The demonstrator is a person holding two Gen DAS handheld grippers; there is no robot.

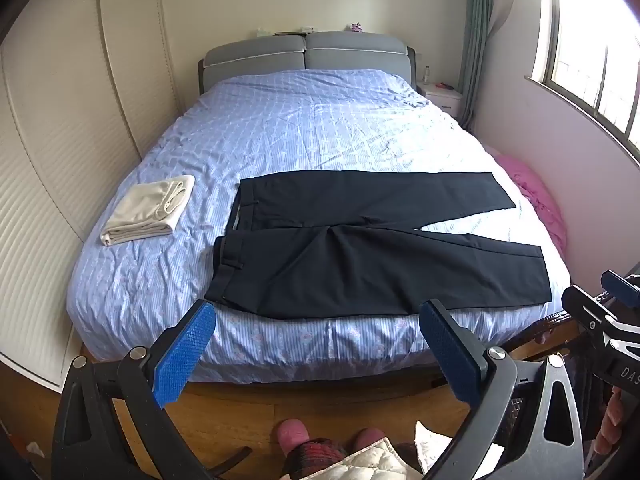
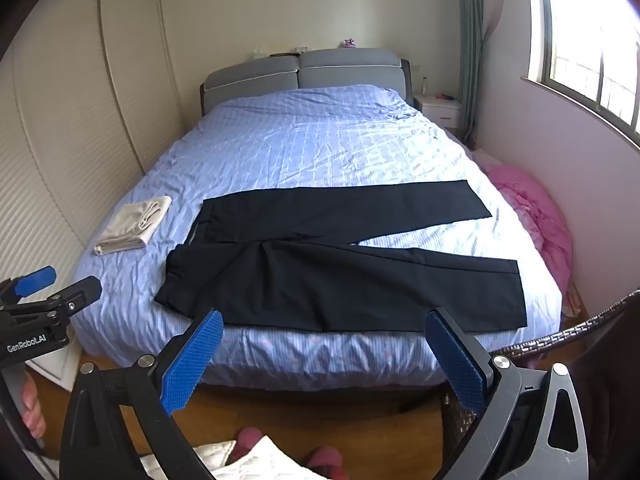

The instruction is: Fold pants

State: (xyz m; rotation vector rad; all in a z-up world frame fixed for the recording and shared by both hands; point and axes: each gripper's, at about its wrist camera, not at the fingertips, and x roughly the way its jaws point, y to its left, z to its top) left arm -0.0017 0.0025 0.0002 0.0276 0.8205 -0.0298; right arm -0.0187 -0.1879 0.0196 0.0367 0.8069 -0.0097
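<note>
Dark navy pants point(image 1: 360, 256) point(image 2: 340, 276) lie flat across the near end of the bed, waistband to the left, both legs spread apart toward the right. My left gripper point(image 1: 318, 320) hovers open in front of the bed's foot edge, short of the pants, nothing between its blue pads point(image 1: 186, 352). My right gripper point(image 2: 324, 330) is likewise open and empty, held back from the near leg. Each gripper shows at the edge of the other's view: the right gripper point(image 1: 600, 300) and the left gripper point(image 2: 52, 288).
A folded cream garment point(image 1: 150, 210) point(image 2: 134, 224) rests on the blue bedspread point(image 1: 320, 128) at the left. A pink bundle point(image 1: 536, 196) lies between bed and window wall. Wardrobe doors point(image 1: 60, 140) stand left, a wicker chair point(image 2: 560, 340) near right, pink slippers point(image 1: 292, 436) on wood floor.
</note>
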